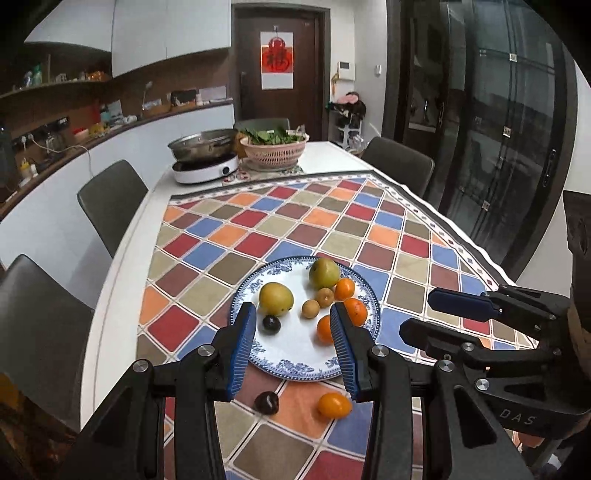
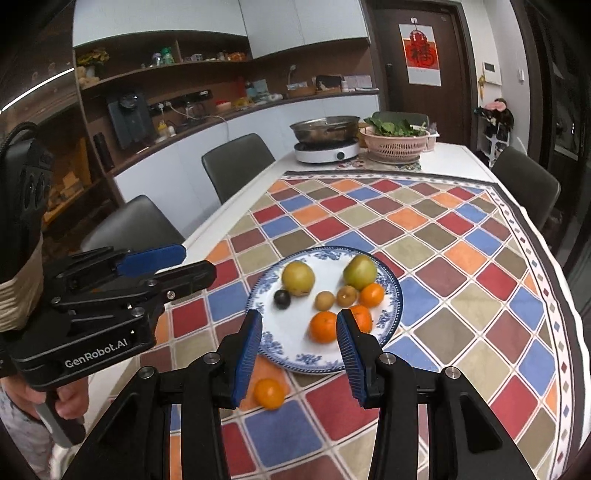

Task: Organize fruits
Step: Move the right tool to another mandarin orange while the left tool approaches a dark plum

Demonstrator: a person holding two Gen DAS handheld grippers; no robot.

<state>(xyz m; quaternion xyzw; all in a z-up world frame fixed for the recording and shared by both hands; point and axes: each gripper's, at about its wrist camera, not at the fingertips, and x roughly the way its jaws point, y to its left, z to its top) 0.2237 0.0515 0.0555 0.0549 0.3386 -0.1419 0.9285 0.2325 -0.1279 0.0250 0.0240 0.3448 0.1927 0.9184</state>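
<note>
Covering white table point(image 1: 122, 280), checkered cloth point(image 1: 280, 229), kitchen counter point(image 1: 110, 133) behind, both hand-held grippers point(image 1: 293, 349) point(image 2: 299, 350) parted, empty

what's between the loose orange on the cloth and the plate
Nothing visible. The orange lies on the cloth just off the plate rim, with bare cloth between them. A dark plum sits beside it, off to the side. Both tongs hang above, empty.

I'm looking at a home kitchen-diner. Worktop point(image 1: 122, 266) is wearing a checked tablecloth point(image 1: 295, 229), with dining chairs point(image 1: 110, 199) sitting around it. A hotpot pan point(image 2: 325, 129) is sitting on an induction cooker point(image 2: 327, 151) beside a basket of greens point(image 2: 397, 142). Wall cabinets point(image 2: 221, 18) and cluttered shelves point(image 2: 162, 62) are running along the back, red festive poster point(image 1: 277, 59) hanging on the door.
</note>
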